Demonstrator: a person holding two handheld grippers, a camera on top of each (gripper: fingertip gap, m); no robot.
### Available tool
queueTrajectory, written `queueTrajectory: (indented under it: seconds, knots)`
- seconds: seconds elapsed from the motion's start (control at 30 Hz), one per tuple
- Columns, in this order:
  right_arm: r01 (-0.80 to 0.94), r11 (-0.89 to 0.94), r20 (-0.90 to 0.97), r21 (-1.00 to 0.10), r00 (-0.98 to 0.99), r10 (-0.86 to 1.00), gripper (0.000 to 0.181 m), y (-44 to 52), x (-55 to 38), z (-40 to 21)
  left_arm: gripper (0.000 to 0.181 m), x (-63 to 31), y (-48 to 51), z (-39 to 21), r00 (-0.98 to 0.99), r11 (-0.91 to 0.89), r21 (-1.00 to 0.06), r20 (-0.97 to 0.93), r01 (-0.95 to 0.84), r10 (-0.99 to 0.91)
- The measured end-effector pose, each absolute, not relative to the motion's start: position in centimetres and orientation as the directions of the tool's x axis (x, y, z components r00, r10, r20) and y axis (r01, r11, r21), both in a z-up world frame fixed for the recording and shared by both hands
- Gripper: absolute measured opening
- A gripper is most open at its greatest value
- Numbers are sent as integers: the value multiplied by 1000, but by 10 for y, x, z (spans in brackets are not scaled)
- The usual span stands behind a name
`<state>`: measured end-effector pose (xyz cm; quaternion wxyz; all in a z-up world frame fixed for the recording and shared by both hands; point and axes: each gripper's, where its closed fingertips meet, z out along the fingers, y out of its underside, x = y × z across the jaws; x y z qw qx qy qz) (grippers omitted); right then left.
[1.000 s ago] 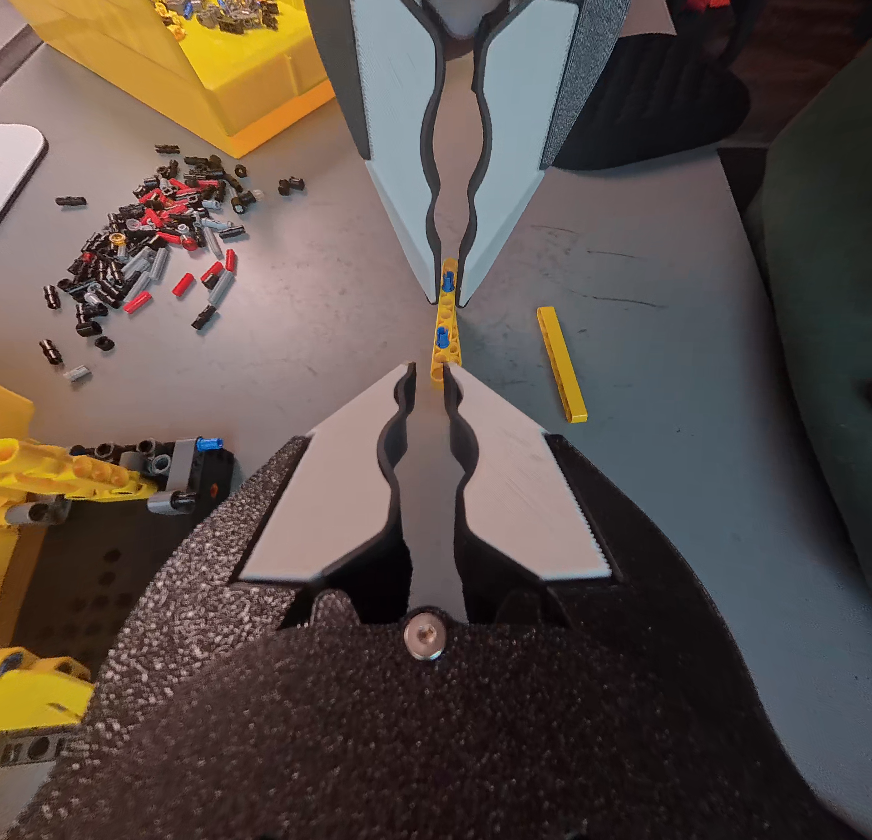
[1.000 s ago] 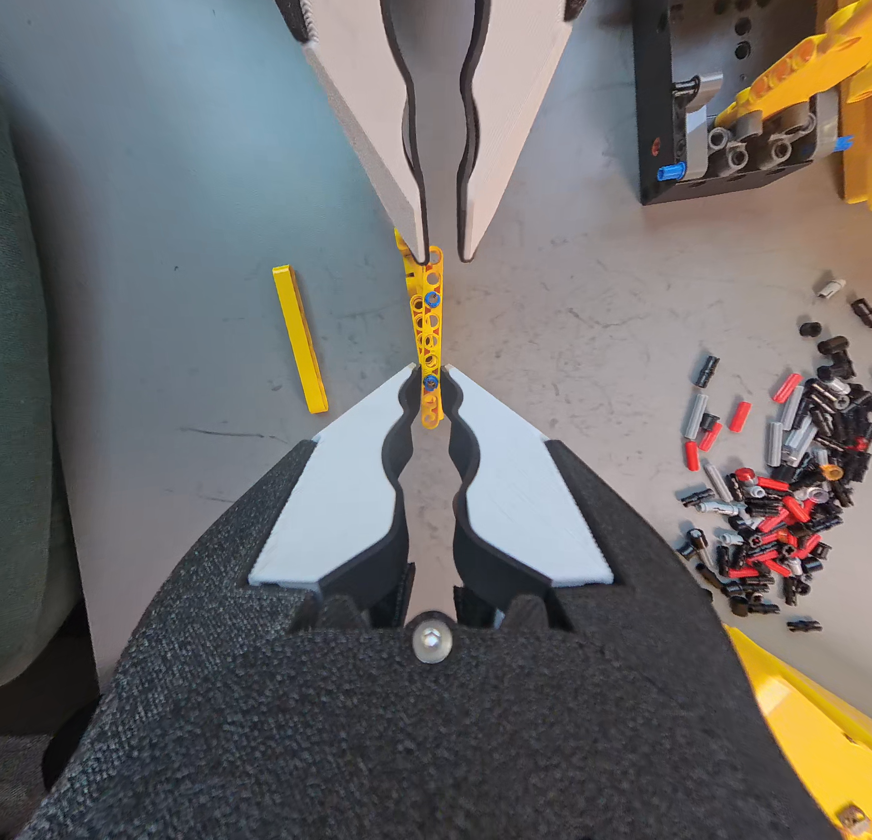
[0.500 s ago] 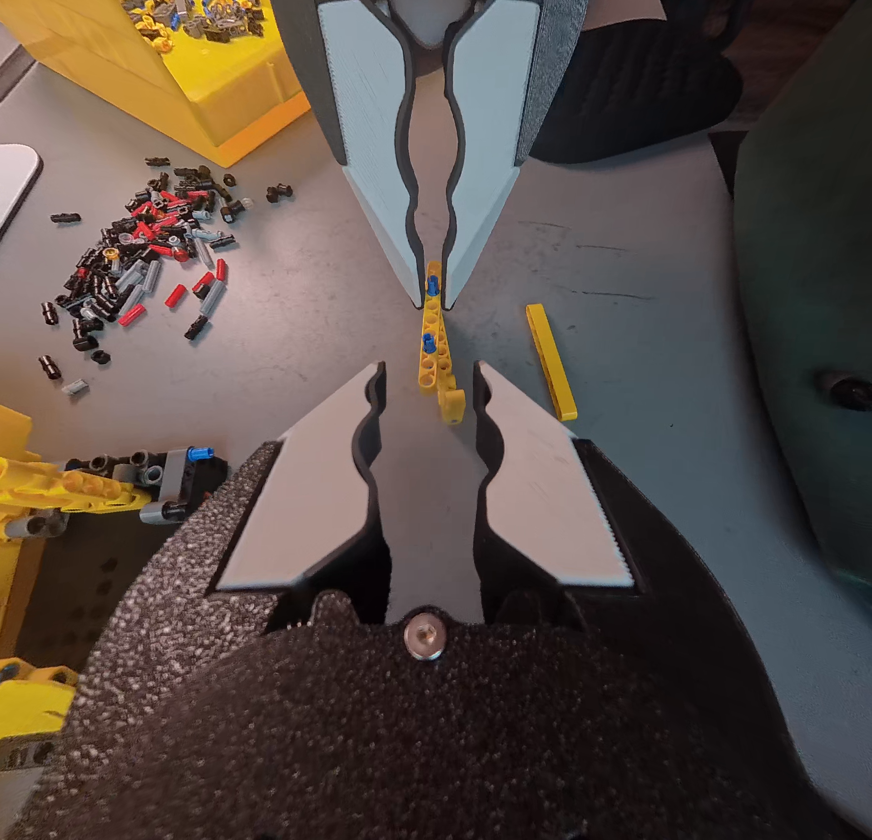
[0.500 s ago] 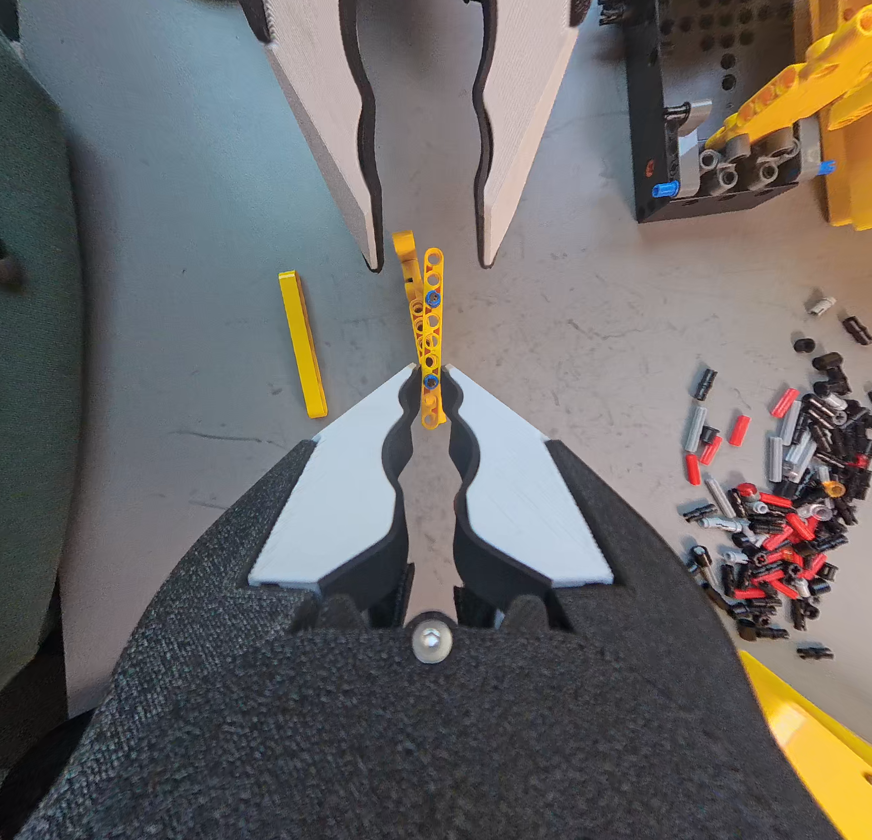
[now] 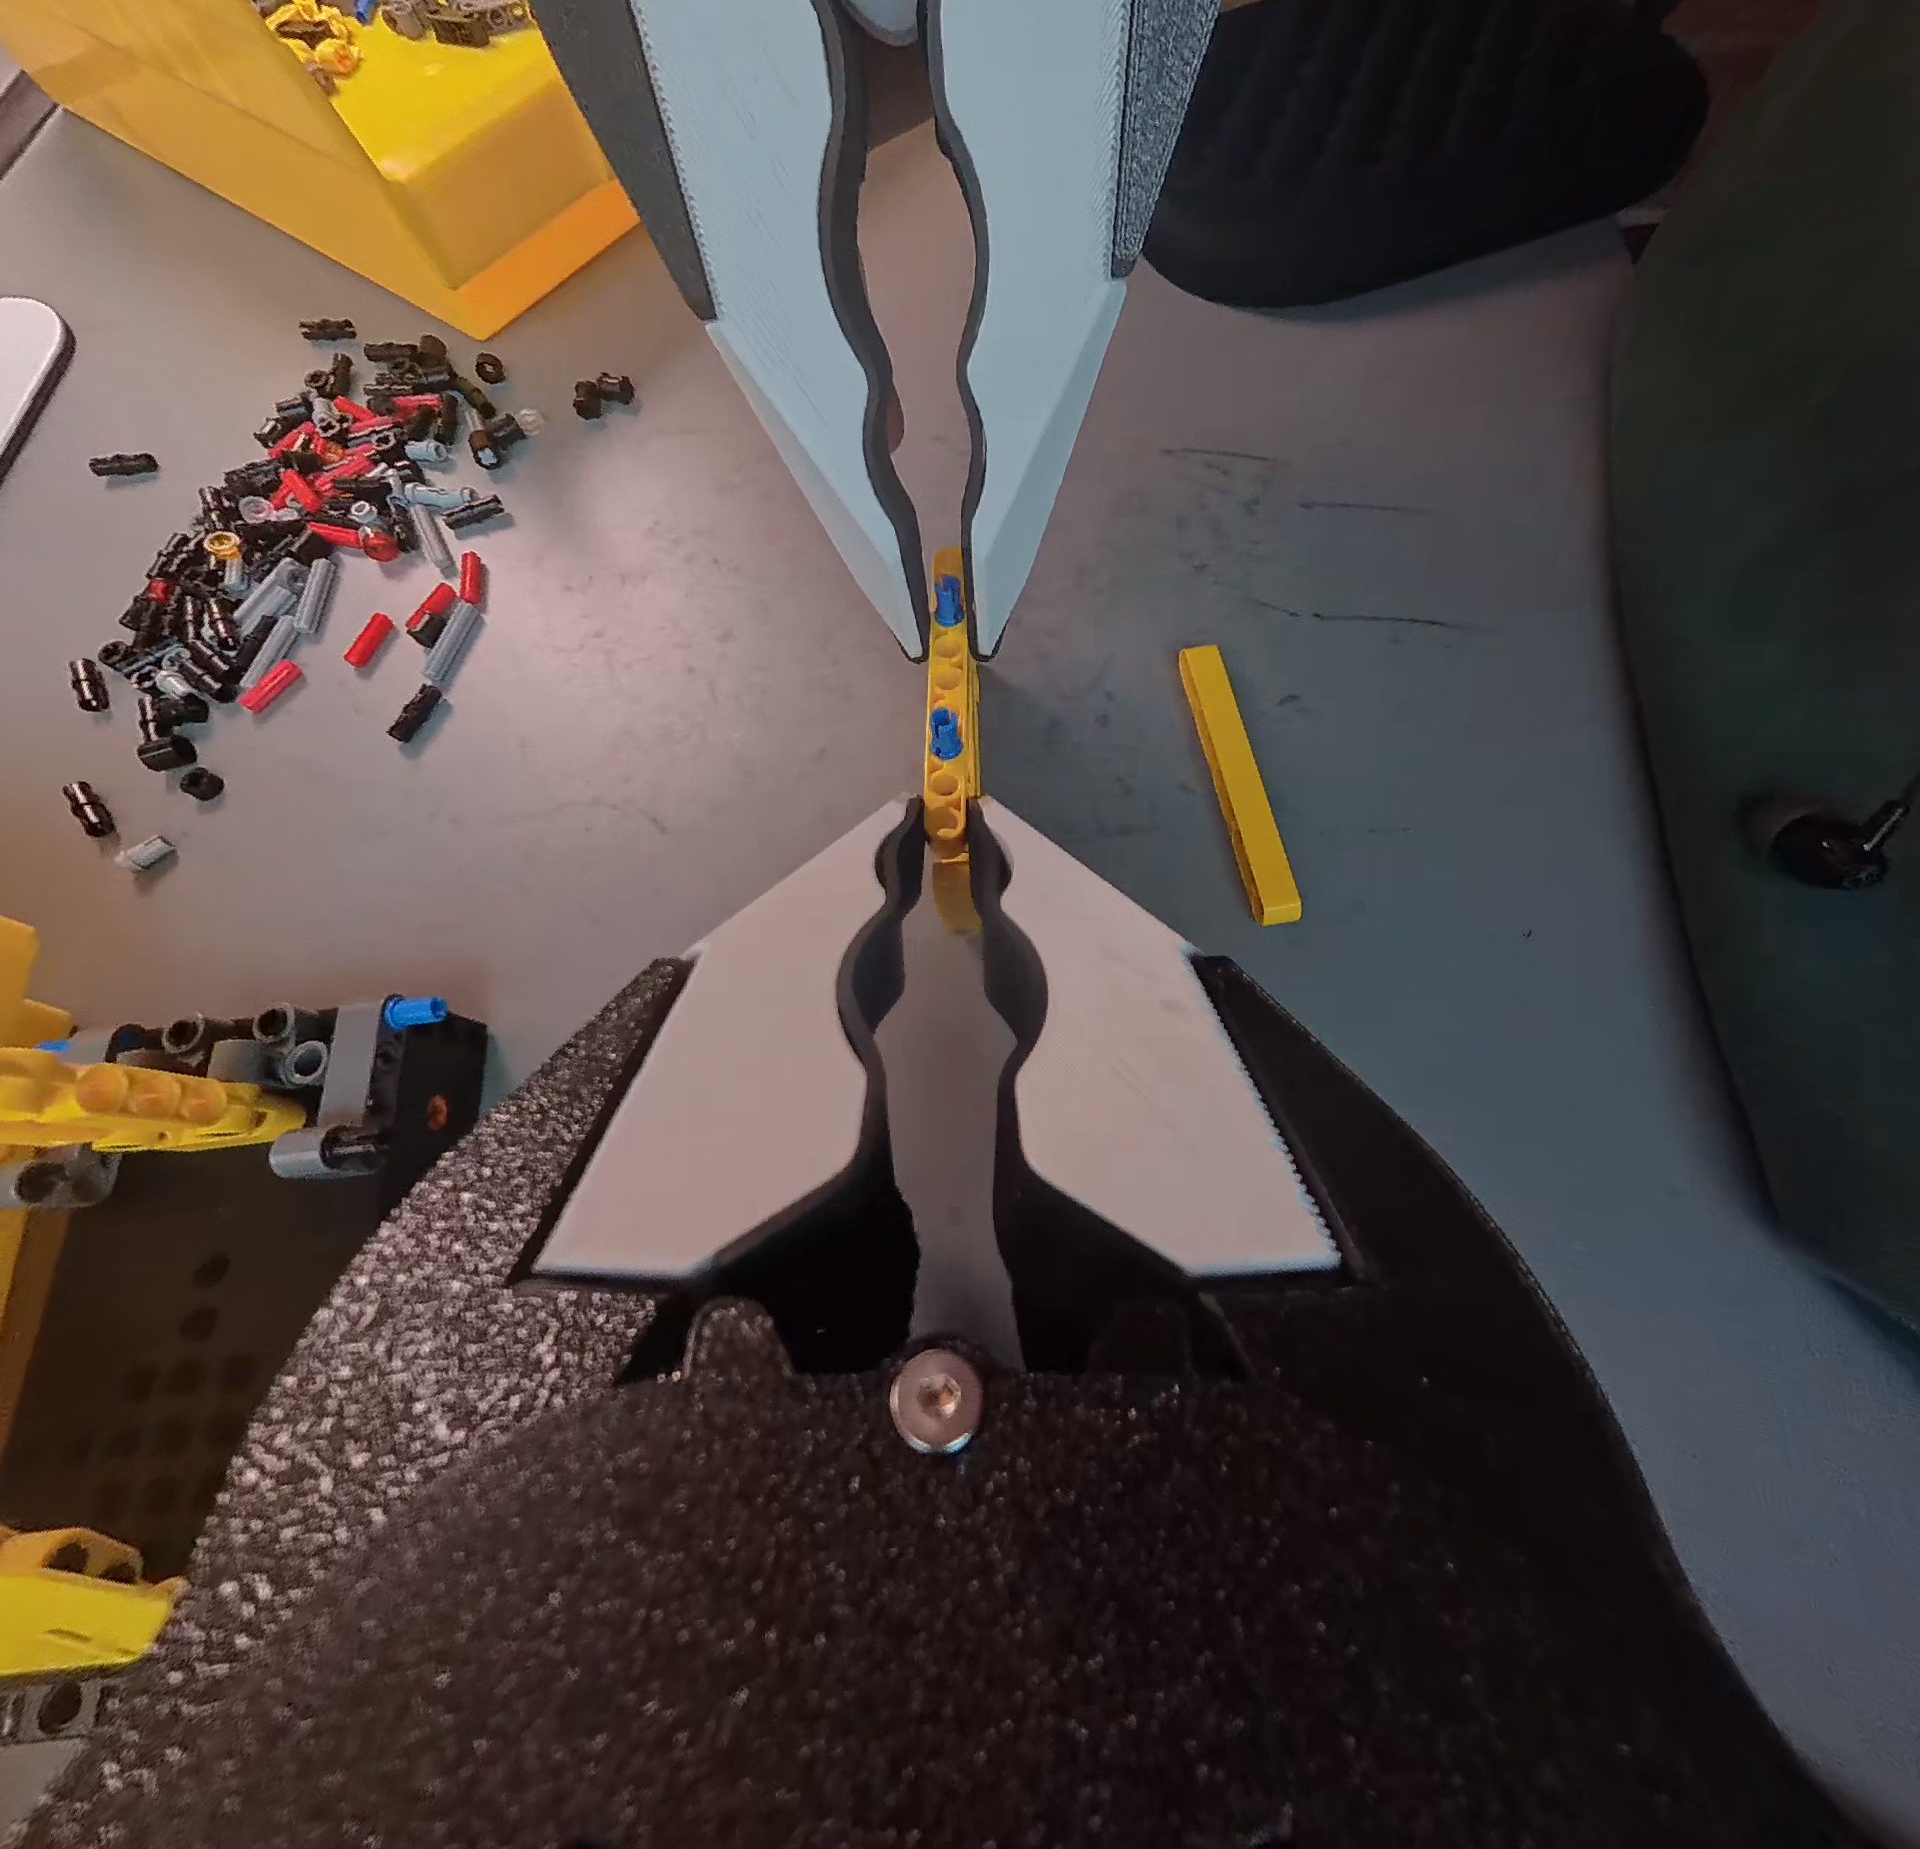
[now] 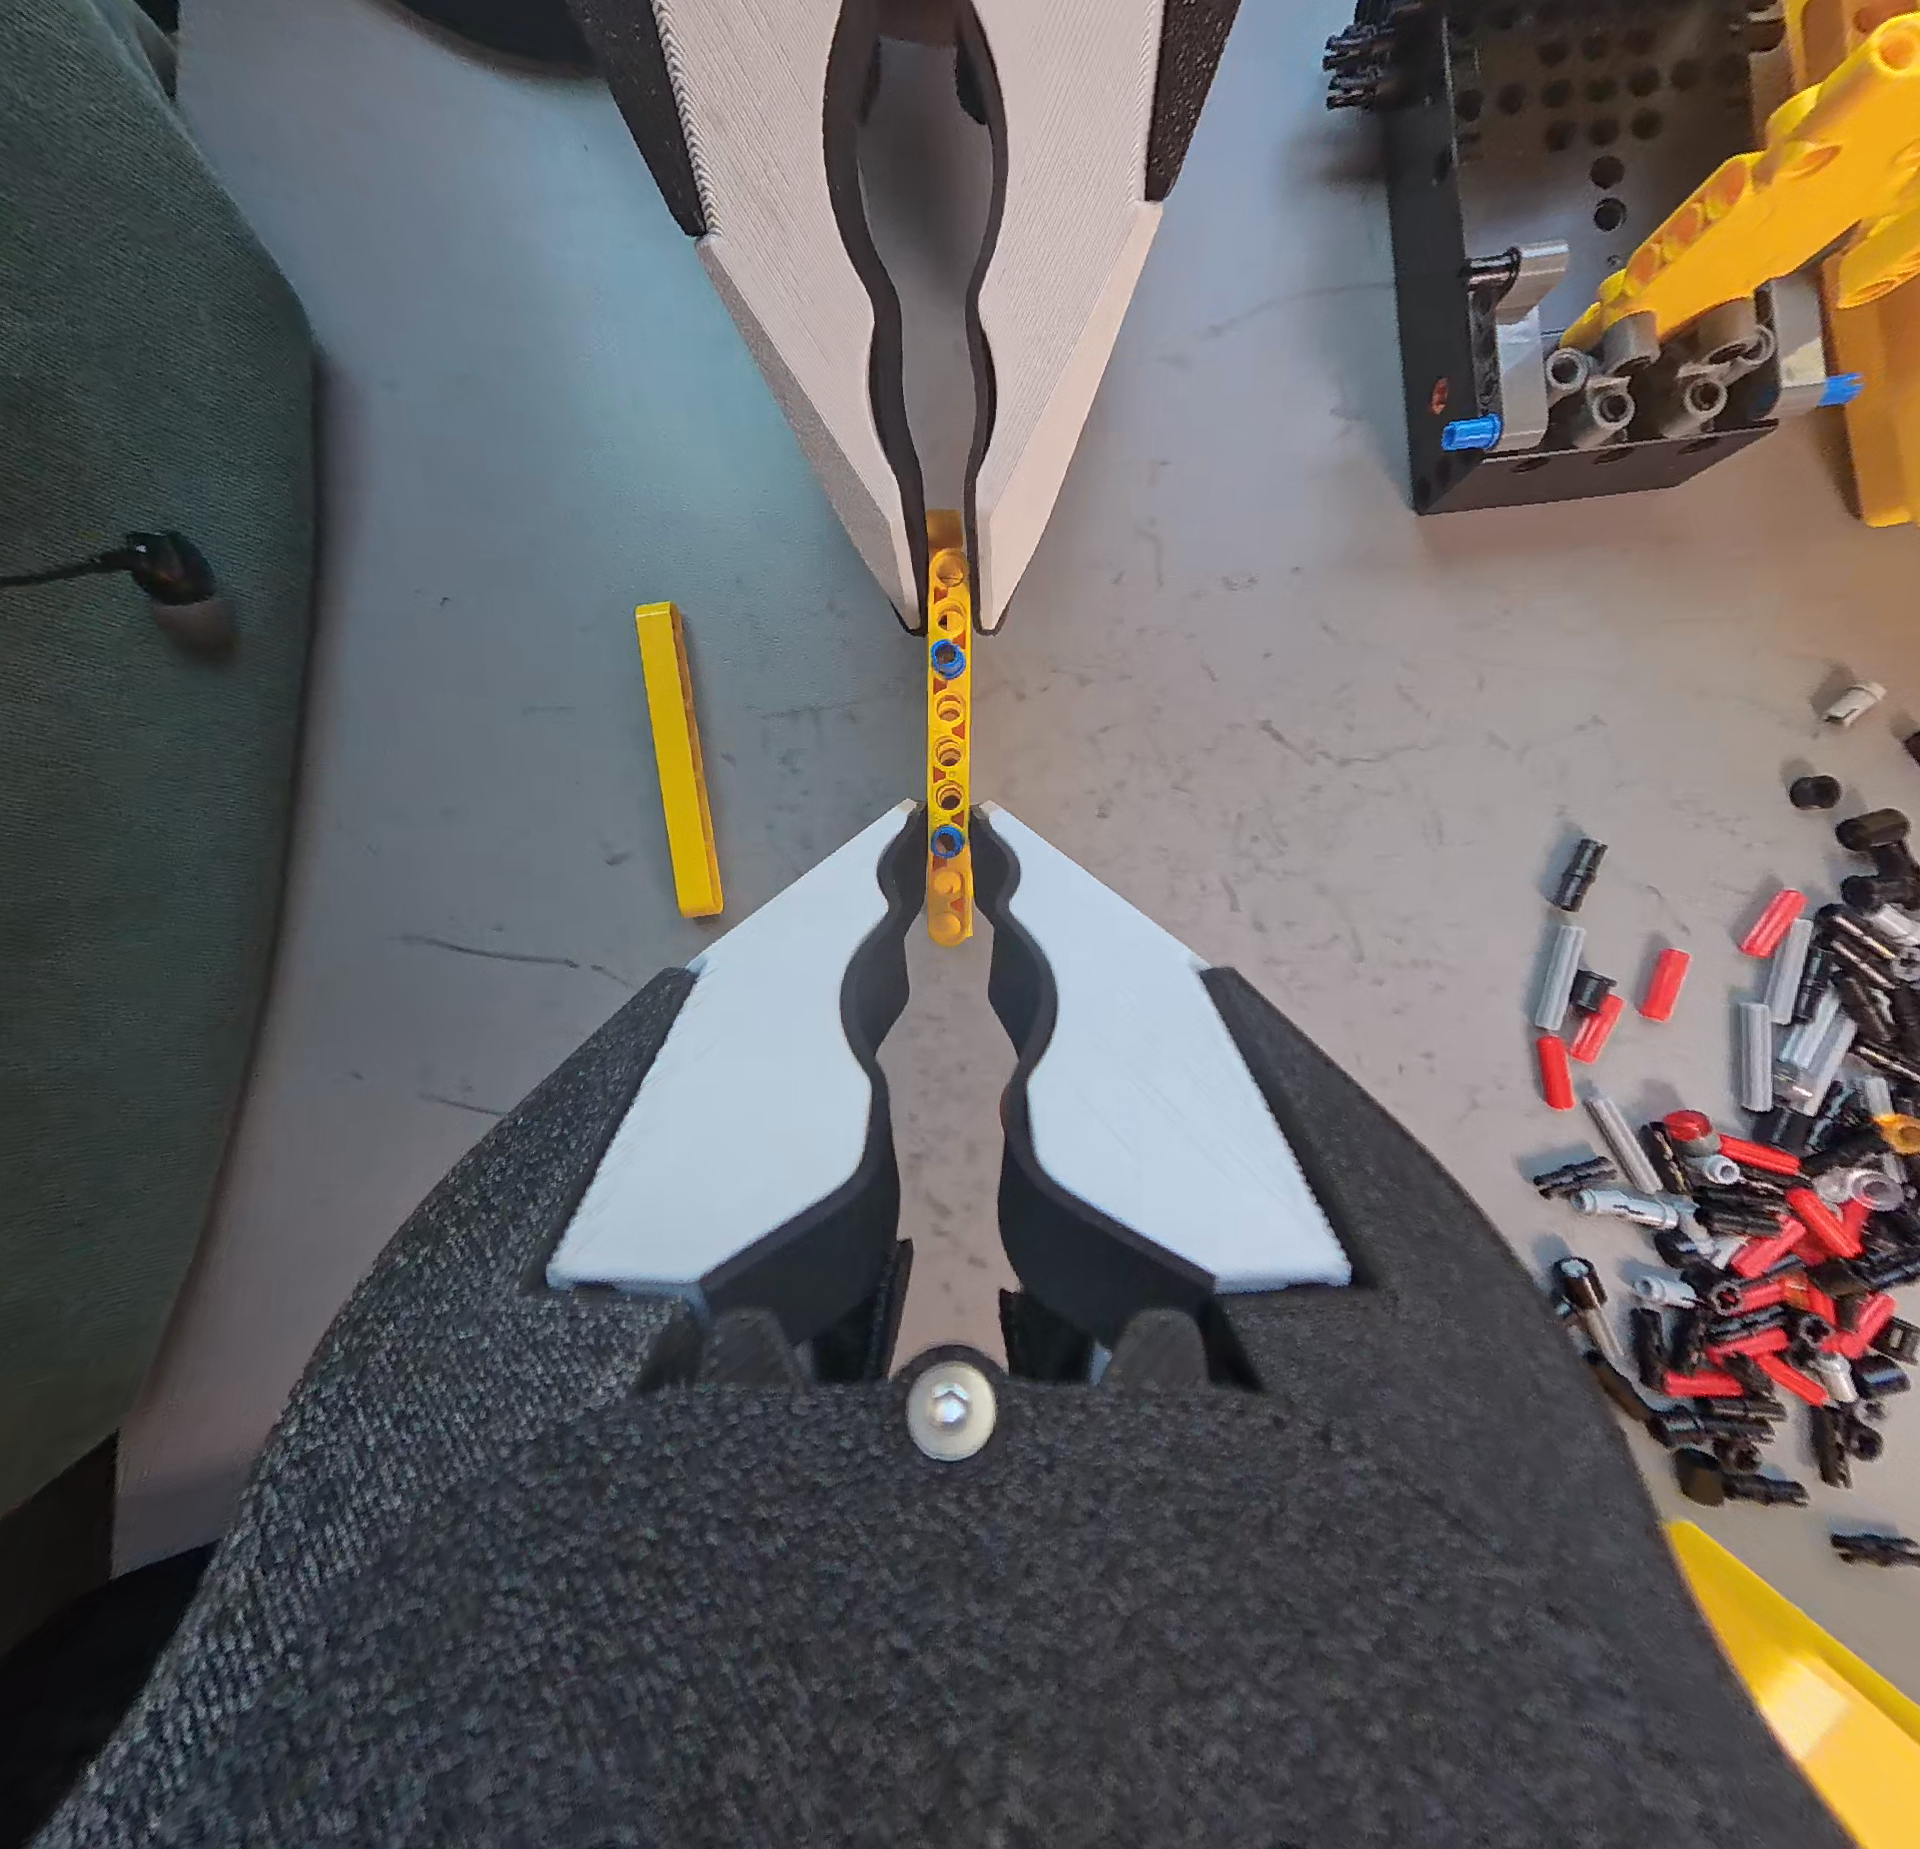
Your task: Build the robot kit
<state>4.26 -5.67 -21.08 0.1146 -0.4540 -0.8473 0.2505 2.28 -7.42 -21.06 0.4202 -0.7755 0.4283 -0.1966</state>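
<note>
Left wrist view shows the left gripper (image 5: pixel 945 828) clamped on the near end of a yellow beam with holes (image 5: pixel 948 734), while the right gripper (image 5: pixel 948 646) faces it from straight ahead, closed on the far end. The beam bridges the short gap between the two sets of fingertips, held edge-up above the grey table (image 5: pixel 644 760). Two blue pins (image 5: pixel 945 729) sit in its holes, one in the open span, one between the right gripper's tips.

In the right wrist view the same beam (image 6: pixel 948 729) runs from the right gripper (image 6: pixel 948 812) forward into the left gripper (image 6: pixel 948 620). It looks to be two thin strips pinned face to face.

By its look the beam is light, rigid plastic with smooth sides; it will likely slip or pivot if pinched loosely, so the flat faces near the ends are the sound places to grip, clear of the pins.

A loose yellow bar (image 5: pixel 1238 786) lies flat to the right of the left gripper; a pile of small pins (image 5: pixel 301 573) lies to its left, with a yellow bin (image 5: pixel 312 116) beyond and a black-and-yellow model (image 5: pixel 260 1082) near left.
</note>
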Motion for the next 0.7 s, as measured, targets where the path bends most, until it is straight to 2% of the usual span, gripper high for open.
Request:
queueTrajectory:
  seconds: [0.23,0.33,0.53,0.63,0.7]
  knots:
    - [706,458,-21,-541,-555,832,8,-57,43,-211,6,25,-74,-212,559,-289,-813,-54,-505,-827]
    - [671,479,1,-566,-581,814,16,-57,45,-206,6,26,-74,-212,559,-292,-815,-46,-501,-828]
    - [631,507,49,-587,-597,801,17,-50,53,-201,6,26,-74,-211,560,-298,-816,-38,-496,-828]
    - [633,511,62,-582,-591,804,7,-47,52,-207,6,25,-72,-211,563,-302,-818,-32,-489,-826]
    - [636,501,51,-587,-588,807,7,-48,50,-208,6,24,-71,-211,566,-303,-820,-31,-486,-824]
